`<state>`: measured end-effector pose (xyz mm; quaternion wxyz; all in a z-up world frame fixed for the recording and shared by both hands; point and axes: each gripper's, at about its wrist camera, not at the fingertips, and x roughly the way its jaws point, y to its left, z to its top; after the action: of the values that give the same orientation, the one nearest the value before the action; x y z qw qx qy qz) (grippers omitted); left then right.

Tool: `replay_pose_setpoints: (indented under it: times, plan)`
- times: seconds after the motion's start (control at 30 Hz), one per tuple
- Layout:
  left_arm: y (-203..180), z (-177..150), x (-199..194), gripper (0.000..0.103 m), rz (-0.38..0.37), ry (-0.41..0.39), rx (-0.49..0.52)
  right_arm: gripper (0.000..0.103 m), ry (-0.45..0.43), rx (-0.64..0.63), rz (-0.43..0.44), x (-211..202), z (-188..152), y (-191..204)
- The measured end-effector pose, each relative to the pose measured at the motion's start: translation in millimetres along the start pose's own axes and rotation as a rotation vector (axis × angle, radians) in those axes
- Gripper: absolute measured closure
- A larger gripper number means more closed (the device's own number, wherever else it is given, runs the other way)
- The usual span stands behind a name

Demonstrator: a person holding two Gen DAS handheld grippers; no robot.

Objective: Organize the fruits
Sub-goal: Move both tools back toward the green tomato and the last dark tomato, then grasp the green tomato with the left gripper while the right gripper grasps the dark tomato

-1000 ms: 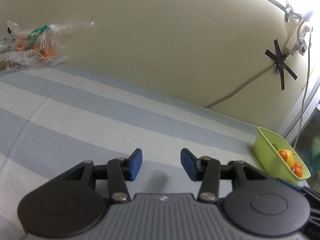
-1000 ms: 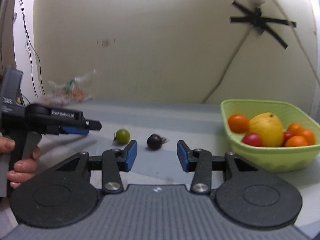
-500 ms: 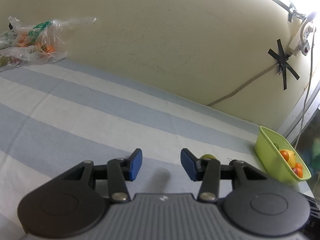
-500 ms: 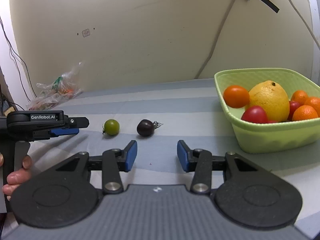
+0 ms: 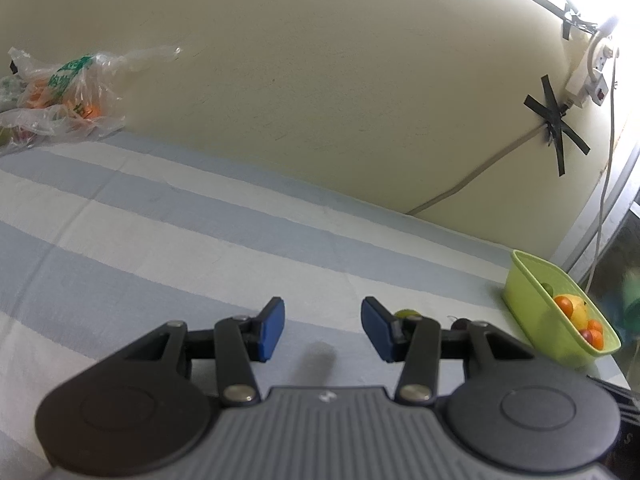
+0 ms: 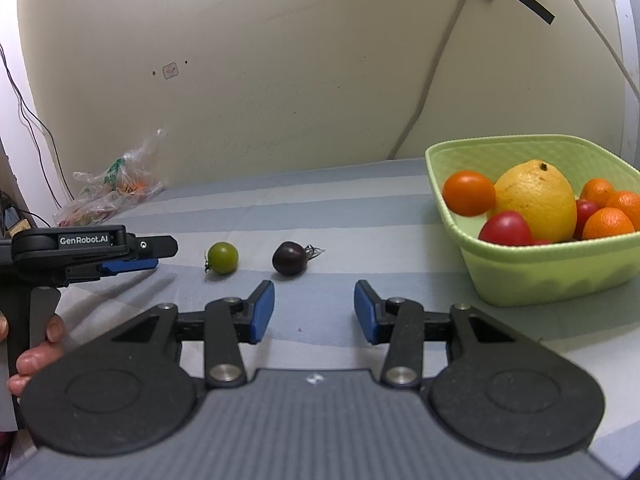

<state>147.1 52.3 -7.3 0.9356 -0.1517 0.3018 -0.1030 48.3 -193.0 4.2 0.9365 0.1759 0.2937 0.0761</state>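
Two tomatoes (image 6: 222,257) lie side by side left of the fruit-filled basket (image 6: 548,276).

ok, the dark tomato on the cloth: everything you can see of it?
The dark tomato is small, round, glossy, deep purple-black, lying on its side with a dried wispy calyx pointing toward the green basket. It rests on the striped cloth, beside the green tomato, not touching it. Neither tool touches it. In the left wrist view only a sliver shows behind a finger.

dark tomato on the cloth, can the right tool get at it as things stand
Probably yes. The dark tomato lies alone on the striped cloth, just ahead of the right tool, whose jaws stand open and empty. The green tomato sits apart to one side and the basket to the other.
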Motion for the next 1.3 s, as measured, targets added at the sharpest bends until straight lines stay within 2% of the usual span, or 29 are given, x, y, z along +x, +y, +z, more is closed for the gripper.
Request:
replay_pose_setpoints:
  times: [0.13, 0.3, 0.47, 0.93, 1.07, 1.17, 1.3]
  plan:
    - [-4.3, -0.6, -0.4, 0.059, 0.003, -0.010, 0.034, 0.056, -0.002, 0.004, -0.001, -0.2, -0.1, 0.5]
    - [-21.5, -6.1, -4.3, 0.059, 0.023, -0.041, 0.142, 0.056, -0.002, 0.005, 0.000, -0.2, -0.1, 0.1]
    - [-33.1, -10.1, -6.4, 0.059, 0.033, -0.058, 0.208, 0.056, -0.003, 0.006, -0.001, -0.2, -0.3, 0.3]
    - [-33.7, -10.1, -6.1, 0.058, 0.032, -0.057, 0.209, 0.056, -0.004, 0.008, -0.001, -0.3, -0.3, -0.5]
    - [-34.0, -10.6, -8.0, 0.058, 0.012, -0.064, 0.216, 0.056, 0.000, 0.002, -0.001, 0.0, 0.3, 0.2]
    - [-34.6, -10.6, -8.8, 0.055, -0.032, -0.058, 0.233, 0.057, 0.019, -0.015, 0.014, 2.9, 1.7, 2.4]
    - [-44.2, -10.0, -2.9, 0.055, -0.069, -0.029, 0.280, 0.058, 0.031, -0.099, 0.017, 11.2, 6.2, 10.0]
